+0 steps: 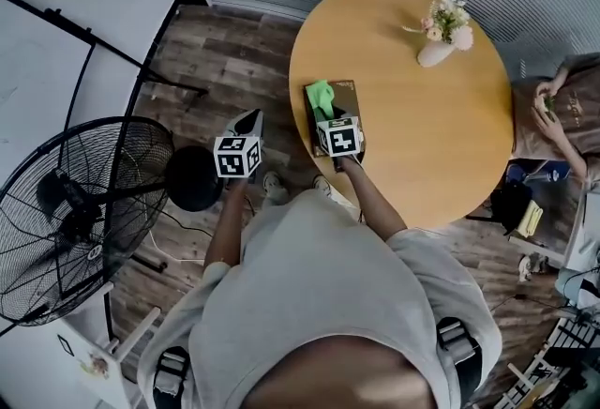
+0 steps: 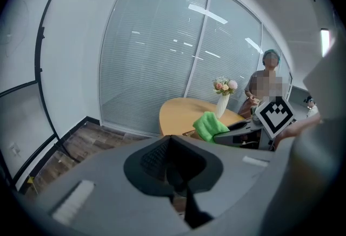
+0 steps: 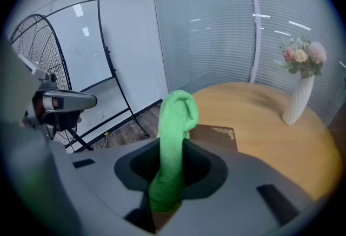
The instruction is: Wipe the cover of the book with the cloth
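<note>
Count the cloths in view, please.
1. The green cloth is clamped in the right gripper's jaws, above the brown book near the round table's edge. The person's body hides part of the table, so another could be out of sight.

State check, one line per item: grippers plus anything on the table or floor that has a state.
left gripper: shut, empty, held off the table
right gripper: shut on green cloth
green cloth: bunched, pinched between the jaws, over the book's near end
book: closed, flat on the table
table: round, carries book and vase
vase of flowers: upright
pedestal fan: upright on the floor; running or not, cannot tell
</note>
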`<control>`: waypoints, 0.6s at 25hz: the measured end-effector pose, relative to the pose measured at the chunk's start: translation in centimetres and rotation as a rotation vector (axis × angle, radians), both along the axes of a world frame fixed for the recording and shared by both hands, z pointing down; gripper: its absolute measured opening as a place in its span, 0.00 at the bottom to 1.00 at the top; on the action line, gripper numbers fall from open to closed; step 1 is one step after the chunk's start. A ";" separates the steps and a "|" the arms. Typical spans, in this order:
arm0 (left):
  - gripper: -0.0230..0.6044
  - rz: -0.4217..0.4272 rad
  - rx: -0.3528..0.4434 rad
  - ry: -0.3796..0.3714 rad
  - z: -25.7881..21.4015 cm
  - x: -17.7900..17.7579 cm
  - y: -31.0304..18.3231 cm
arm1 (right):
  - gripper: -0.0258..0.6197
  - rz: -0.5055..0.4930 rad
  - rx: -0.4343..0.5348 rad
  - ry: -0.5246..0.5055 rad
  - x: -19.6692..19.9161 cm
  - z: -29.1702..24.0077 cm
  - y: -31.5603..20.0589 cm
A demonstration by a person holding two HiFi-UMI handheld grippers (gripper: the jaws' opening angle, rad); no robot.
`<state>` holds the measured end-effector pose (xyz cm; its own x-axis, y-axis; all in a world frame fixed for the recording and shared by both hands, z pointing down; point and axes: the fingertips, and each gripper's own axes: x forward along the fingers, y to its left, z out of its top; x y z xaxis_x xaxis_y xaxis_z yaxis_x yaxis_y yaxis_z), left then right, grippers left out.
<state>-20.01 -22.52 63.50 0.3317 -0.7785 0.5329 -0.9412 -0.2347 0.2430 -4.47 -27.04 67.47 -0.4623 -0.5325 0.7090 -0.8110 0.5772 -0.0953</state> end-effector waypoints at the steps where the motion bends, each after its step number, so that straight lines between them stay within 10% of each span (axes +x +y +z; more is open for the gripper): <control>1: 0.05 -0.005 -0.001 -0.001 0.0 -0.3 0.1 | 0.20 -0.006 -0.006 0.001 -0.4 0.2 0.2; 15: 0.05 -0.044 -0.019 -0.011 0.4 -2.9 1.6 | 0.20 0.001 -0.105 0.015 -1.8 3.7 1.7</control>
<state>-22.90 -20.92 63.95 0.2915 -0.7818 0.5511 -0.9531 -0.1882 0.2371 -6.24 -25.35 71.18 -0.4507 -0.4556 0.7677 -0.8136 0.5635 -0.1432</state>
